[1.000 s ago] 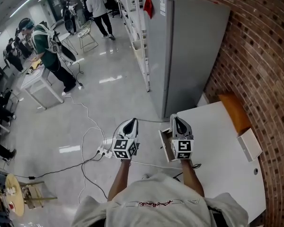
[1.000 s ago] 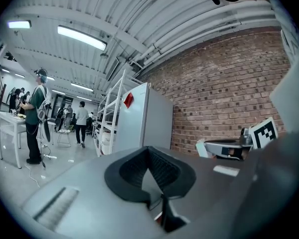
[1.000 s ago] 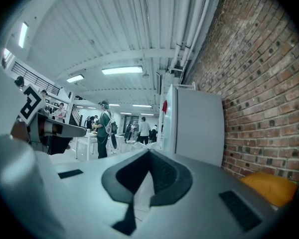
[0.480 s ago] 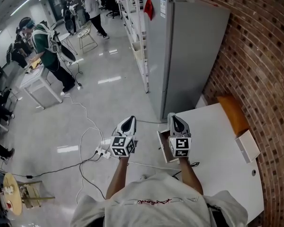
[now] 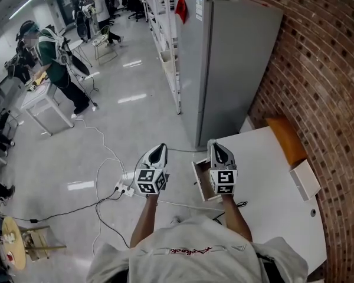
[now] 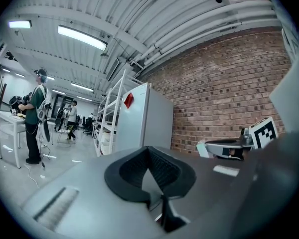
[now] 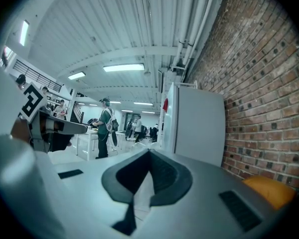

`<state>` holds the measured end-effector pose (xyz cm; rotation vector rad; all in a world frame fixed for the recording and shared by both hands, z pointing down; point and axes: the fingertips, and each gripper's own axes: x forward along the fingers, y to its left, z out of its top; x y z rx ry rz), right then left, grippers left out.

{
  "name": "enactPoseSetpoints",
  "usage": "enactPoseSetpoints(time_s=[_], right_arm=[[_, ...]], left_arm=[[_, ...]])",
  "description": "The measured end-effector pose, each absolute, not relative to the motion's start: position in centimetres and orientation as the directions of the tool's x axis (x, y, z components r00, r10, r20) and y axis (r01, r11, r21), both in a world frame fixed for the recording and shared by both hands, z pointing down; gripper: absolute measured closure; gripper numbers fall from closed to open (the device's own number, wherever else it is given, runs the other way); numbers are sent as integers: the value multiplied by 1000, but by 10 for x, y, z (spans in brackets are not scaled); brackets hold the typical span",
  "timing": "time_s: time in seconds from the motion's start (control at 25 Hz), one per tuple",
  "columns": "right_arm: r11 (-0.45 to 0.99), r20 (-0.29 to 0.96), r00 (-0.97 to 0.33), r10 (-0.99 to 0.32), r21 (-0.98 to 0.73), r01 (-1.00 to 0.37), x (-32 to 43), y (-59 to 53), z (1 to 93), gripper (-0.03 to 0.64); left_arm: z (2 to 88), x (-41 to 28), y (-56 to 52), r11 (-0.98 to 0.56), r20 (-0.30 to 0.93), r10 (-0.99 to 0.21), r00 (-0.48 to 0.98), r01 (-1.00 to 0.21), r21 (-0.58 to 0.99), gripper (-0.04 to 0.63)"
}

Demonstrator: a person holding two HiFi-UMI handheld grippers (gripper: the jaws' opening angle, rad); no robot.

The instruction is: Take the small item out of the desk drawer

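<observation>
Head view: left tongs point(image 5: 159, 150) over the floor point(image 5: 130, 128); right tongs point(image 5: 215, 147) above the open drawer point(image 5: 199, 181) at the white tabletop's point(image 5: 271, 181) edge; small item not discernible inside.
Left gripper view: left tongs point(image 6: 148, 149) closed, empty.
Right gripper view: right tongs point(image 7: 149, 153) closed, empty, facing a grey cabinet point(image 7: 197, 123).

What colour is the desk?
The desk is white; the head view shows it best.

Desk drawer point(image 5: 200, 180), shallow, pale, pulled open, contents unclear
</observation>
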<state>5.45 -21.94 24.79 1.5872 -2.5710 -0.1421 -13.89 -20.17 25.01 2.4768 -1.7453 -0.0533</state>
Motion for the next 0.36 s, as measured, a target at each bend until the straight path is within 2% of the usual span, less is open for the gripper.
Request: enactPoseSetpoints(time_s=[0.36], right_arm=[[449, 49, -447, -893, 149, -881, 55, -219, 248, 606]], left_arm=[[260, -130, -200, -352, 54, -932, 359, -930, 106, 586]])
